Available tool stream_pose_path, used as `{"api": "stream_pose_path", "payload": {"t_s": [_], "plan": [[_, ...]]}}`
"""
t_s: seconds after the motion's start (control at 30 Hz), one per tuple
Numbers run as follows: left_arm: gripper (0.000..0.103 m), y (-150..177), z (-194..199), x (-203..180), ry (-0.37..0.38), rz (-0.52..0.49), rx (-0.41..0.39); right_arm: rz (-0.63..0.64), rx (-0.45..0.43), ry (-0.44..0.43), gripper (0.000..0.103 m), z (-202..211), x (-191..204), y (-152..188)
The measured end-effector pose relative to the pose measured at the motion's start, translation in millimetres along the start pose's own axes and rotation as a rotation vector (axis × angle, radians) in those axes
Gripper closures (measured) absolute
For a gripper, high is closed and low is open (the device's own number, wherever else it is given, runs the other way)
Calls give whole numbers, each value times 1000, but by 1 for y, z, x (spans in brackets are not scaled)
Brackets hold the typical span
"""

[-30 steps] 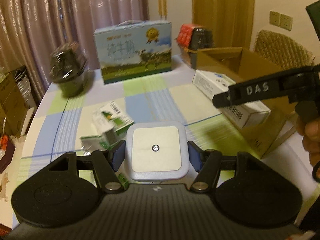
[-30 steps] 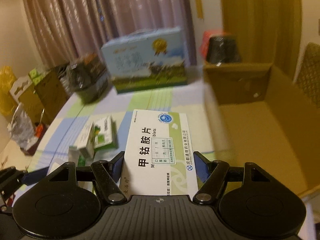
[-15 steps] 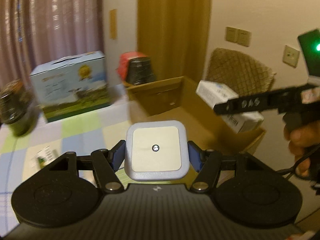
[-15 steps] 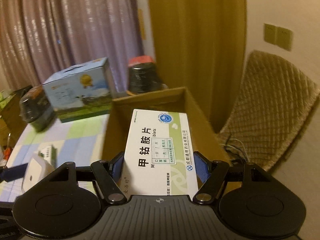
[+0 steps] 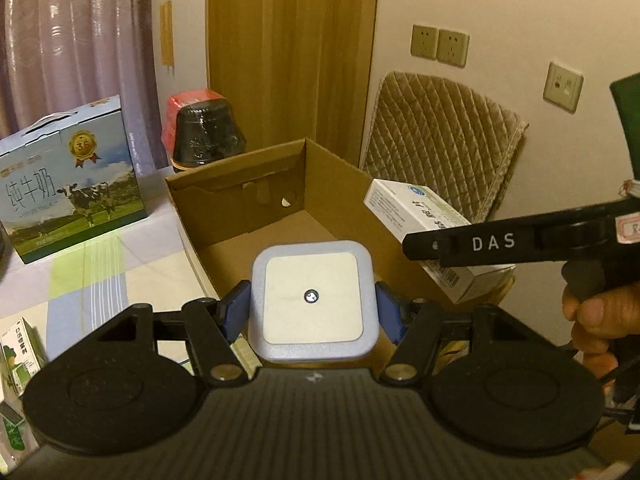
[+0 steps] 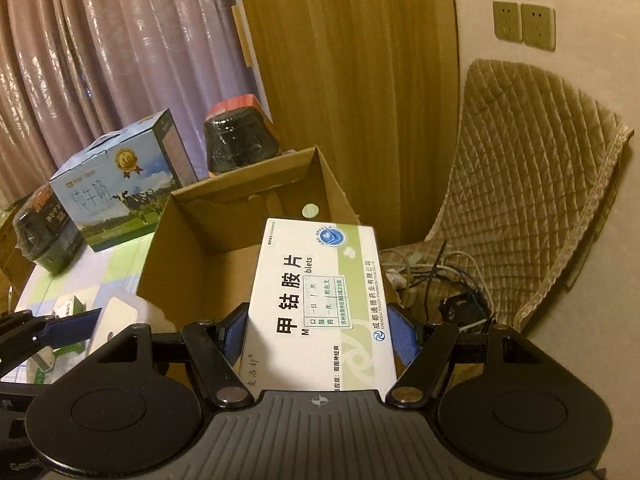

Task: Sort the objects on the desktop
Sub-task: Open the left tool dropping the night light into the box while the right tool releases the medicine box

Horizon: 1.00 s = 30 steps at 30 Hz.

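Two items are being carried at once, one per gripper. L gripper (image 5: 313, 312) is clamping a square white-and-grey night-light (image 5: 312, 300) by its sides, blue pads (image 5: 236, 312) pressing both edges. R gripper (image 6: 318, 326) is clamping a white-green medicine box (image 6: 320, 300), printed face up, long axis running toward 12 o'clock.

Step in hand, by my reading: transport to the open cardboard box (image 5: 240, 216), drop-off pending. In L view the night-light is hanging over the carton's near edge; the medicine box (image 5: 424, 232) is sitting at 2 o'clock over the carton's R wall. Carton floor is looking bare, apart from a small round disc near the far wall.

Next move, est.: bring each item down inside the walls, then part the jaws; stagger the releases so the tools aren't clashing.

Appearance: night-light is showing rounded corners, pale flat face, small dark sensor dot at ctr. Medicine box is looking crisp, undented. Leftover small cartons (image 5: 20, 356) are lying on the checked tablecloth (image 5: 100, 280) at 8 o'clock.
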<state>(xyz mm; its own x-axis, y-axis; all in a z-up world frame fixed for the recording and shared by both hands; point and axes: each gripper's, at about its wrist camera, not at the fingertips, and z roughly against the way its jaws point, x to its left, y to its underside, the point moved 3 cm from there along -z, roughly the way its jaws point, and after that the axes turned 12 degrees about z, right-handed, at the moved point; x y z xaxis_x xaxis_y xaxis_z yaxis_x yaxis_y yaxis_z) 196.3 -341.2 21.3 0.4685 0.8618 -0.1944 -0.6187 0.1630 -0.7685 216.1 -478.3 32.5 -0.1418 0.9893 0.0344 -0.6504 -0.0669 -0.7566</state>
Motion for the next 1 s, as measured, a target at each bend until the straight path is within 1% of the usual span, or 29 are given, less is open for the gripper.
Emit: {"api": "stream_pose_path", "payload": {"t_s": [0.17,0.27,0.33,0.47,0.6,0.83,0.93,0.97,1.0], "plan": [[42,3,-13,-1,-9,-20,31,-9,12,-4,35,-8,-4,5],[35,3,-13,1,-21,-13,26,-5,13,-4,35,-8,-3,6],[35,2,-8,5,-24,-8,16,-3,12,-6,35,-8,-3,6],[35,-2,8,16,-41,5,-15,3,14,-10,35,-9,0,7],[30,0,29,32,-71,30,-40,34,21,-16,35,-10,8,7],[29,16,61,56,-100,97,-59,61,32,-29,35,-16,20,6],[25,26,72,64,-119,105,-57,68,24,-44,34,-22,27,4],[25,29,75,66,-127,106,-55,70,18,-45,34,-24,29,3],[25,34,78,70,-136,112,-52,71,21,-45,26,-26,31,2]]}}
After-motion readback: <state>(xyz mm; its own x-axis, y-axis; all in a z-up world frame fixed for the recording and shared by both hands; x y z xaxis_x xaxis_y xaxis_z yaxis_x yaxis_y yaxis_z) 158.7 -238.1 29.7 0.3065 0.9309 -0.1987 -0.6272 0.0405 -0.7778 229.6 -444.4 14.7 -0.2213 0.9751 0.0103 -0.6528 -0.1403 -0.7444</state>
